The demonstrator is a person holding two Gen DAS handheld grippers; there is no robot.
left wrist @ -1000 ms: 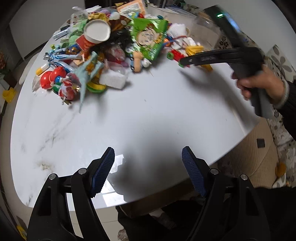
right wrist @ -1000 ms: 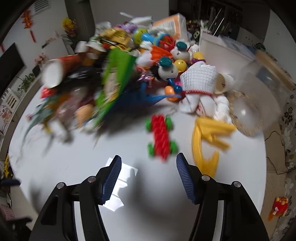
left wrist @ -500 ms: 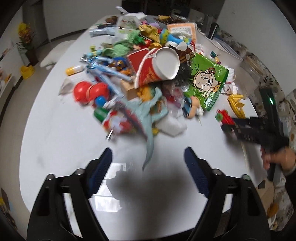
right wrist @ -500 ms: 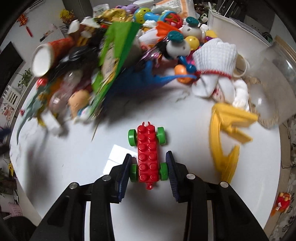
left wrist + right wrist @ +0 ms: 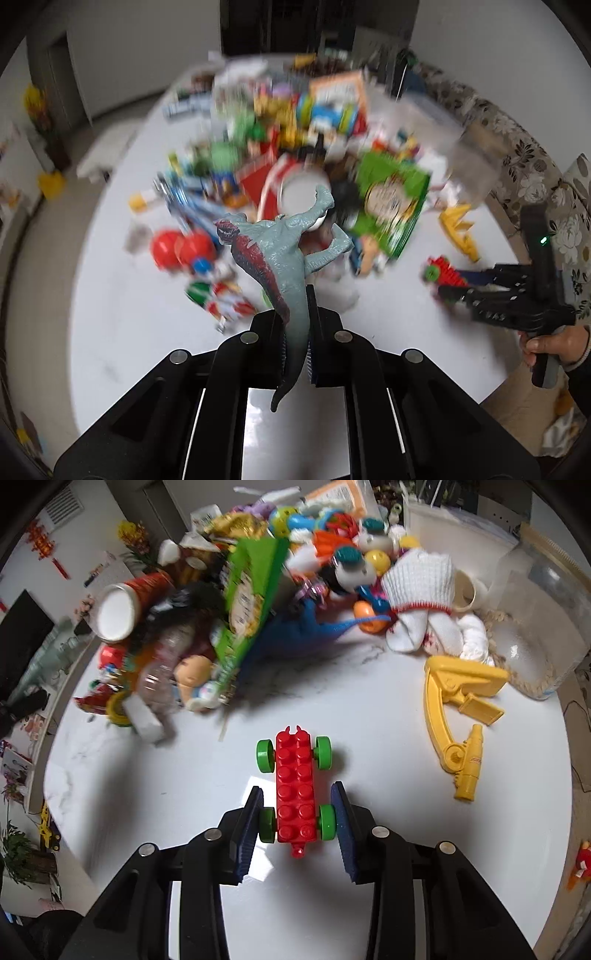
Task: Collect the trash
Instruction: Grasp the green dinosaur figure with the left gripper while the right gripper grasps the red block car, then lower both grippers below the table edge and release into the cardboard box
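The left gripper (image 5: 296, 328) is clamped on the tail of a grey-green dinosaur (image 5: 279, 254), its jaws having just snapped closed; the toy's body sticks up toward 12 o'clock, lifted in front of the blurred pile (image 5: 295, 155) on the white table (image 5: 122, 314). The right gripper (image 5: 297, 814) pinches the rear green wheels of a red brick car (image 5: 296, 790), which lies on the table pointing to 12 o'clock. In the right wrist view a yellow digger arm (image 5: 458, 716) lies at 3 o'clock of the car, apart from it, and a green packet (image 5: 247, 590) leans in the heap at 11 o'clock. In the left view a hand (image 5: 554, 345) holds the right gripper at 4 o'clock.
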